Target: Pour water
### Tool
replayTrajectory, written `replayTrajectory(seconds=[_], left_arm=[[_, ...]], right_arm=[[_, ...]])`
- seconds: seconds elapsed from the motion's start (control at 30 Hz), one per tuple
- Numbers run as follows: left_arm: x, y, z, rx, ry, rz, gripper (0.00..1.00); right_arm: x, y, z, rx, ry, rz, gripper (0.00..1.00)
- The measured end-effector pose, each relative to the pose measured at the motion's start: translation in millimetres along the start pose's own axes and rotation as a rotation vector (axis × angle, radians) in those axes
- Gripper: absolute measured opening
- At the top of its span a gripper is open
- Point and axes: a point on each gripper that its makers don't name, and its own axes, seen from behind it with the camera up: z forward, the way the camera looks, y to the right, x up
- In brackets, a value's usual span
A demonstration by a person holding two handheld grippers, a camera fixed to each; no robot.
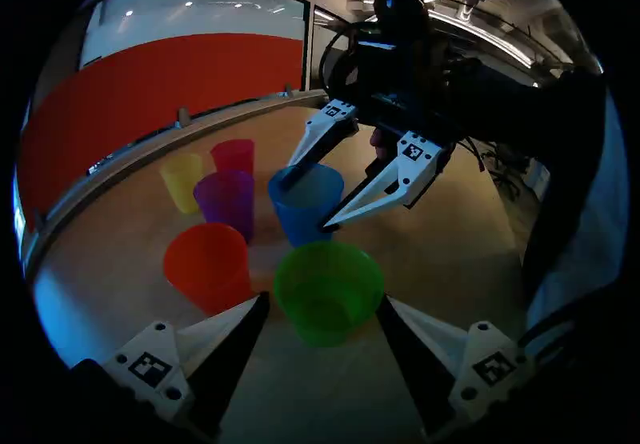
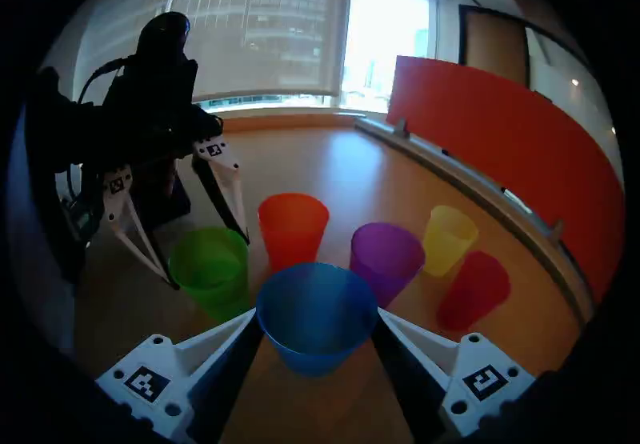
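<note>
A green cup stands upright on the wooden table between the fingers of my left gripper, which press on both its sides. In the right gripper view, my right gripper is shut on a blue cup in the same way. That cup is upright too. The two grippers face each other. The right gripper and the blue cup sit just beyond the green one. In the right gripper view, the left gripper straddles the green cup. I see no water.
Orange, purple, yellow and red cups stand close beside the held ones. A raised rail and a red partition line one table edge. A person's dark sleeve reaches in.
</note>
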Motion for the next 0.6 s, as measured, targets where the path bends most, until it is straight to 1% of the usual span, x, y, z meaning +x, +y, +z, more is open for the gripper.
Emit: replayTrajectory(seconds=[0.2, 0.6], left_arm=[[-4, -0.7, -3.8, 0.006, -0.006, 0.005, 0.97], [-13, -0.1, -8.0, 0.012, -0.018, -0.012, 0.98]], right_arm=[[-5, 0, 3.1, 0.004, -0.004, 0.012, 0.93], [-11, 1, 3.8, 0.005, -0.016, 0.027, 0.93]])
